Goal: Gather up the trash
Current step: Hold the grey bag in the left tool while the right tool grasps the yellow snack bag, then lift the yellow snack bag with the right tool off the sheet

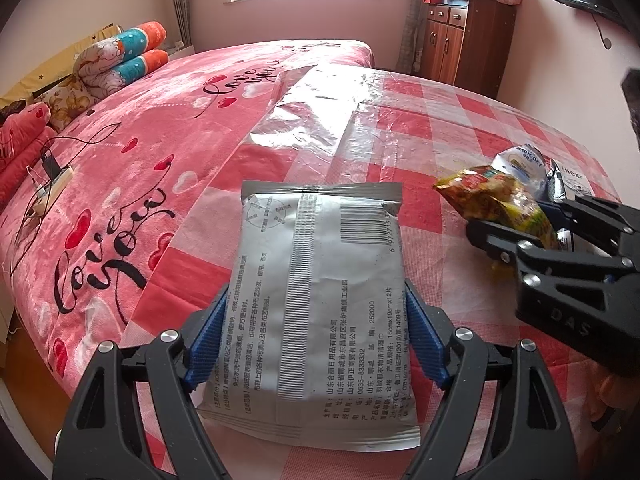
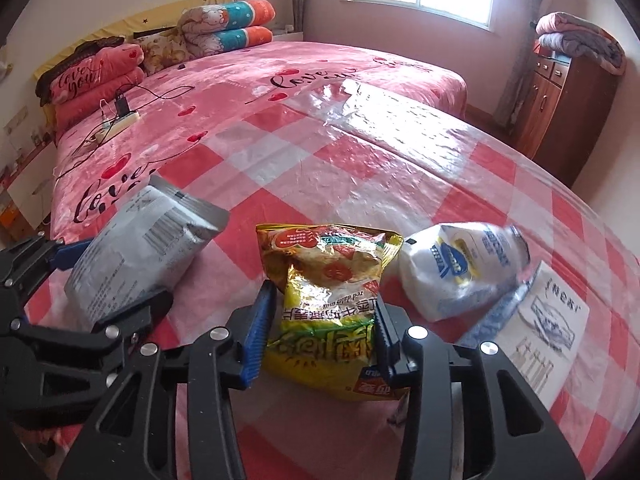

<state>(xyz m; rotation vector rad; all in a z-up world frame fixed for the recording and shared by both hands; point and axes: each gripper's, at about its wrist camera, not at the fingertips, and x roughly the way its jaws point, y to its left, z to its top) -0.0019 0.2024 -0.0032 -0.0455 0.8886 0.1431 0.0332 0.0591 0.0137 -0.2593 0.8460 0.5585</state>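
Note:
My left gripper (image 1: 316, 320) is shut on a silver printed packet (image 1: 320, 300), its blue pads pressing on the packet's two long sides; the packet tilts up off the red and white checked cloth (image 1: 460, 120). The right wrist view shows the same packet (image 2: 148, 248) and gripper (image 2: 60, 260) at the left. My right gripper (image 2: 324, 320) is shut on a crumpled yellow snack bag (image 2: 328, 280), which sticks out ahead of the fingers. In the left wrist view that bag (image 1: 496, 196) and the right gripper (image 1: 520, 232) sit at the right.
A white and blue pouch (image 2: 452, 268) and a flat white packet with a drawing (image 2: 548, 320) lie right of the yellow bag. Clear plastic sheeting (image 2: 380, 128) covers the checked cloth. A power strip with cables (image 2: 120, 116) lies on the pink blanket. A wooden cabinet (image 2: 560, 112) stands at the far right.

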